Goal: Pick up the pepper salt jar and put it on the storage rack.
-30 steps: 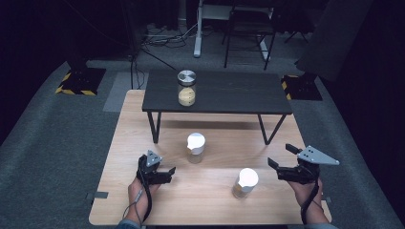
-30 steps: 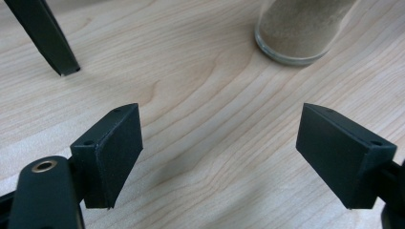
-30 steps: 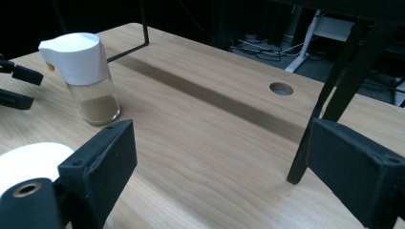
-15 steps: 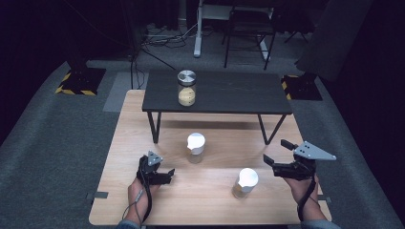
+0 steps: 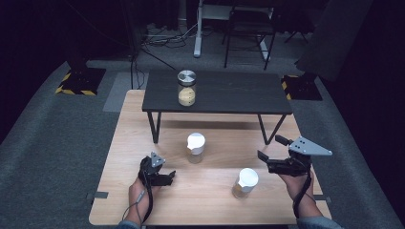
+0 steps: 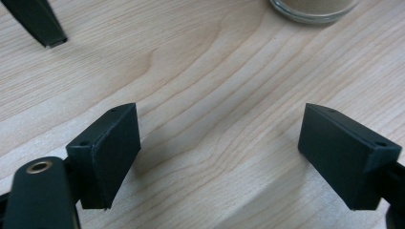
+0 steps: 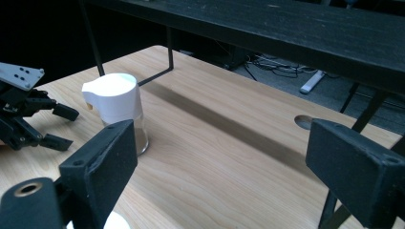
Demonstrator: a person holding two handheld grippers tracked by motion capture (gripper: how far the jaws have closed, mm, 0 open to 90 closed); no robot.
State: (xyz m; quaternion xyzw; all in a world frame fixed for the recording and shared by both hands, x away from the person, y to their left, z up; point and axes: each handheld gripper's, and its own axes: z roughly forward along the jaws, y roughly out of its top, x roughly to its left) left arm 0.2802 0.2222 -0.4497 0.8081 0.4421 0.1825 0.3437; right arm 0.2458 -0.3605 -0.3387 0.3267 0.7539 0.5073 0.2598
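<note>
No brand, label or lettering can be read on anything here. Three glass jars stand in the scene: a jar with a round metal lid [image 5: 186, 88] on the dark raised shelf [image 5: 239, 93], part filled with a yellowish grainy stuff; a white-capped jar [image 5: 196, 147] with a pouring lip on the wooden table [image 5: 143, 143] just in front of the shelf, its lower part holding something brownish, seen again in the right gripper view [image 7: 117, 107]; and a second white-capped jar [image 5: 245, 182] nearer the person, also with pale tan contents. The left gripper [image 5: 162, 177] lies low over the table at the near left, jaws spread wide with bare wood between them, having just opened a little further; its own view [image 6: 219, 152] shows a jar's glass base at the top edge. The right gripper [image 5: 270, 151] hangs above the table's right side, just beside the near jar but apart from it, jaws apart and pinching nothing
</note>
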